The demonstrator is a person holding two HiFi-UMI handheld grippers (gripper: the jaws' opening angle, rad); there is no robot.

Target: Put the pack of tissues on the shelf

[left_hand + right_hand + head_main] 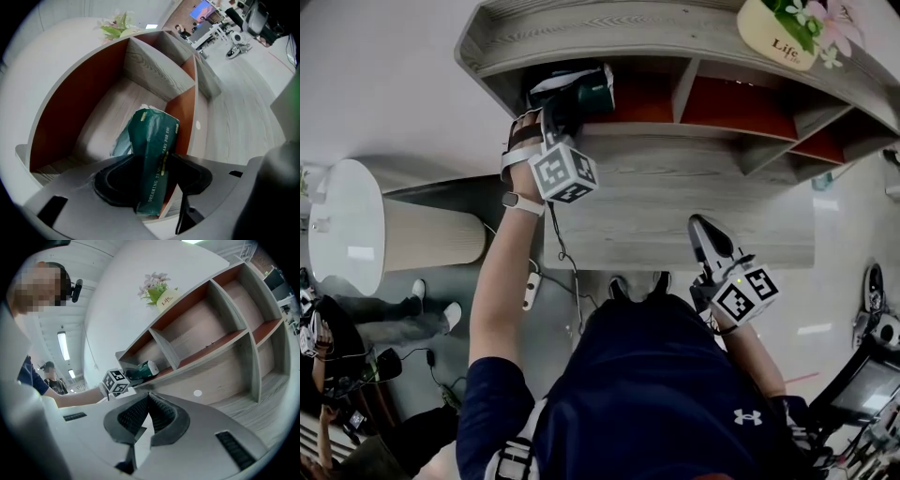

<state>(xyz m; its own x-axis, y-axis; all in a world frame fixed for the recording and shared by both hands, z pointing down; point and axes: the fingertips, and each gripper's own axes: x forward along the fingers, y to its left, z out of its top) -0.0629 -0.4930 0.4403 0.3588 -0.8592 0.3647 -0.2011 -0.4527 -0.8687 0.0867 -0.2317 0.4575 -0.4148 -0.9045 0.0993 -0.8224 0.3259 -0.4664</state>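
Observation:
The dark green pack of tissues (584, 87) (154, 140) lies tilted in the leftmost compartment of the grey wooden shelf (675, 187), its near end sticking out over the front edge. My left gripper (567, 101) (152, 161) is at that compartment's mouth, jaws either side of the pack and open, the pads slightly off its sides. My right gripper (701, 225) (147, 397) hangs low in front of the shelf's lower panel, shut and empty. From the right gripper view the pack (143, 370) shows beside the left gripper's marker cube (115, 382).
A flower pot (783, 37) (161, 294) stands on top of the shelf. The compartments to the right have red-brown back walls (736, 103) and nothing in them. A white round table (347, 234) stands to the left, with a seated person (337, 347) below it.

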